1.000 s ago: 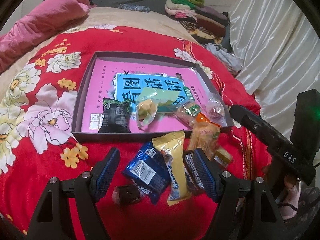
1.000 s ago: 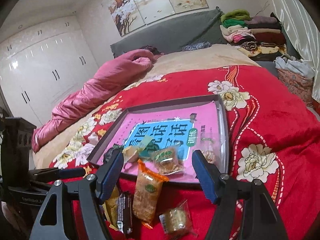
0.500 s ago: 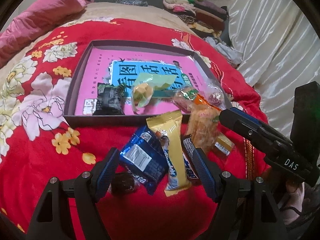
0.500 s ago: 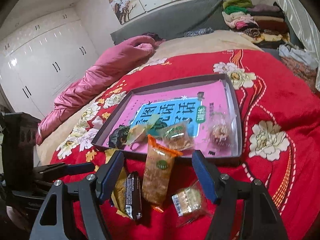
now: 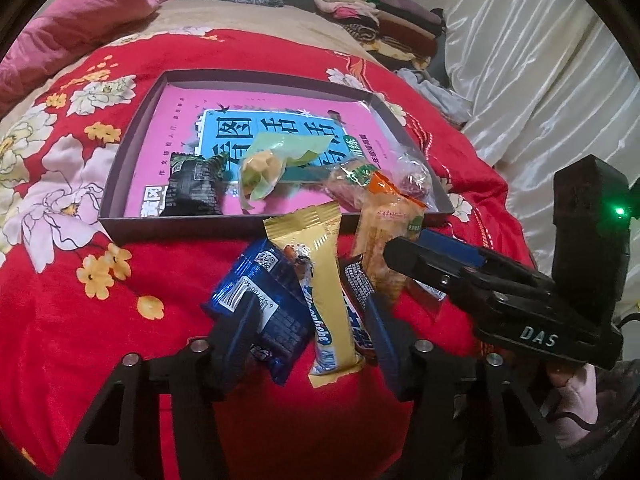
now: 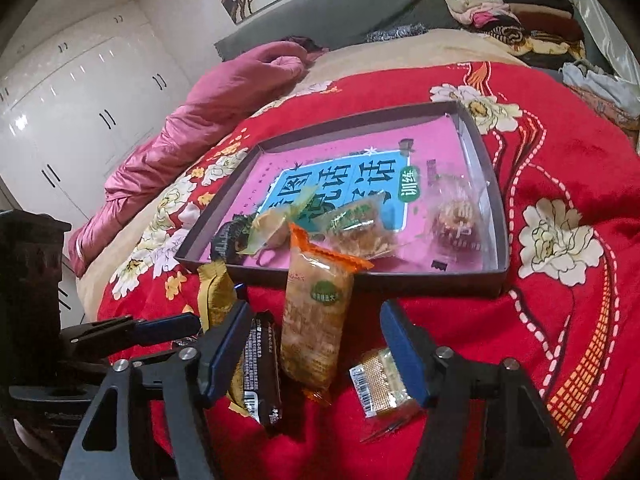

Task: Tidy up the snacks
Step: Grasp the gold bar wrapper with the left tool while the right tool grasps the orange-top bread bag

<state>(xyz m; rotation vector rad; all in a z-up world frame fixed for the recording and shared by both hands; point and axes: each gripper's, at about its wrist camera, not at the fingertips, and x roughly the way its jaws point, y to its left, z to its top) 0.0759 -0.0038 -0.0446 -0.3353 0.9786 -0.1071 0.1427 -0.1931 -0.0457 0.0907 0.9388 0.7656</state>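
Loose snacks lie on the red flowered blanket [image 5: 80, 320] in front of a dark tray [image 5: 180, 228] lined with a pink book. My left gripper [image 5: 308, 328] is low over a blue packet [image 5: 260, 300], a yellow bar [image 5: 324, 280] and a dark bar [image 5: 354, 280]. Its jaws are closing with these between them, and the packets look unsqueezed. My right gripper [image 6: 316, 348] is also closing, around a dark bar [image 6: 260, 376] and an orange-topped cake packet [image 6: 316, 320]. A small square packet [image 6: 380, 376] lies at its right finger. The tray [image 6: 400, 280] holds several wrapped snacks.
In the tray lie a dark green packet [image 5: 192, 188], a pale green wrapped pastry [image 5: 264, 168] and a clear-wrapped round cake [image 6: 456, 220]. A pink quilt [image 6: 224, 92] lies beyond on the left, folded clothes [image 6: 520, 12] at the back right, a curtain [image 5: 540, 80] to the right.
The left jaws have narrowed and come down over the blue and yellow packets, covering the small dark sweet. The right gripper has sunk toward the cake packet, and its jaws have narrowed a little.
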